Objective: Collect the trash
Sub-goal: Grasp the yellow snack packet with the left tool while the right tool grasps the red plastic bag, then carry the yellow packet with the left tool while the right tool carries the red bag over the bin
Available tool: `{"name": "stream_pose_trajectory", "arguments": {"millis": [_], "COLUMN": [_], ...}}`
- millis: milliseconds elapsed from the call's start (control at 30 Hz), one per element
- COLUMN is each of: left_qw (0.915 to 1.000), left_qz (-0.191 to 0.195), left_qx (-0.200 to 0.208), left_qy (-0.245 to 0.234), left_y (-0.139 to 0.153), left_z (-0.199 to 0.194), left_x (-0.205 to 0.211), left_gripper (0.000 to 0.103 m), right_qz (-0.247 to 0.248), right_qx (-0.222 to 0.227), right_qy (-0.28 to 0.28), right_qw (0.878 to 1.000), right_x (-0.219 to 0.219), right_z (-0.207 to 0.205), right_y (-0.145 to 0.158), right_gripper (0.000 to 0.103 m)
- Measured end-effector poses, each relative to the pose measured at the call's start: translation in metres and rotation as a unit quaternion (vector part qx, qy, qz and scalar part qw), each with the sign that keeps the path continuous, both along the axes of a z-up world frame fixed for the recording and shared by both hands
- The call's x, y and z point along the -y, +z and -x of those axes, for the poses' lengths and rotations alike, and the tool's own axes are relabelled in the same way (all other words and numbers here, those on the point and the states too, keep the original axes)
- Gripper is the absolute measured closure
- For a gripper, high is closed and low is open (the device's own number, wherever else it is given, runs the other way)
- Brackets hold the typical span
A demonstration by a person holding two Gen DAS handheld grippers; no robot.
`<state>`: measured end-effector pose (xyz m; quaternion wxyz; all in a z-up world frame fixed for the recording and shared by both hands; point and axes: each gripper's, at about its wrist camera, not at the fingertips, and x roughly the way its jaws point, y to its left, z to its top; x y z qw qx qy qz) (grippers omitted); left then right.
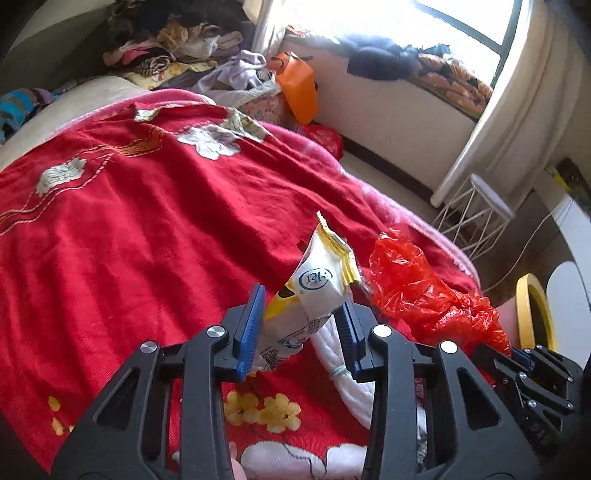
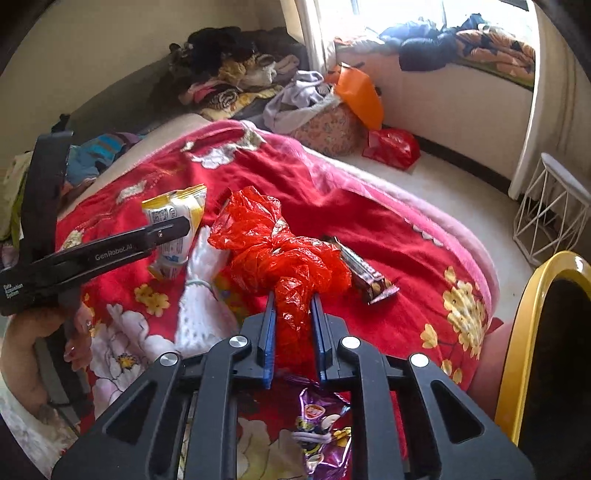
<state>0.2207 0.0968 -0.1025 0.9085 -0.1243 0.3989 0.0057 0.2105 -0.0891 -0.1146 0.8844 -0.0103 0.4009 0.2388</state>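
Bedroom with a bright window at the back, clothes heaped against the far wall, an orange bag beside them. Red flowered blanket spread over the bed, filling most of both views. Left gripper clenched on a white-and-yellow snack wrapper, blue pads pressed against its lower part, torn top edge standing up above the fingers; same wrapper seen from the right wrist view, held in the black side-on gripper above the blanket. Right gripper clamped on the twisted neck of a red plastic bag, crumpled body of the bag bulging out ahead of the fingertips; same bag showing at the right of the left wrist view, just beside the wrapper. White knitted cloth lying on the blanket between the two grippers. Dark candy wrapper lying flat on the blanket just right of the red bag, touching nothing held. Purple foil wrapper below the right gripper, partly hidden by its frame. Small red bag on the floor past the bed, white wire stool near the curtain, yellow rim at the right edge.
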Motion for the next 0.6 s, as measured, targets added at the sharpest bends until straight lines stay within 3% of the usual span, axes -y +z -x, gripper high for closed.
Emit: {"name": "stream_pose_trajectory", "arguments": {"millis": [600], "left_qw": [0.9965], "left_qz": [0.003], "left_qx": [0.079], "left_qy": [0.029], "left_y": [0.060], "left_z": [0.061], "left_x": [-0.011], "left_gripper": [0.075], "right_qz": [-0.033], "right_qx": [0.039], "right_qy": [0.021], "right_qw": [0.998], "right_x": [-0.008], "right_z": [0.037], "right_y": [0.041], "right_gripper": [0.087]}}
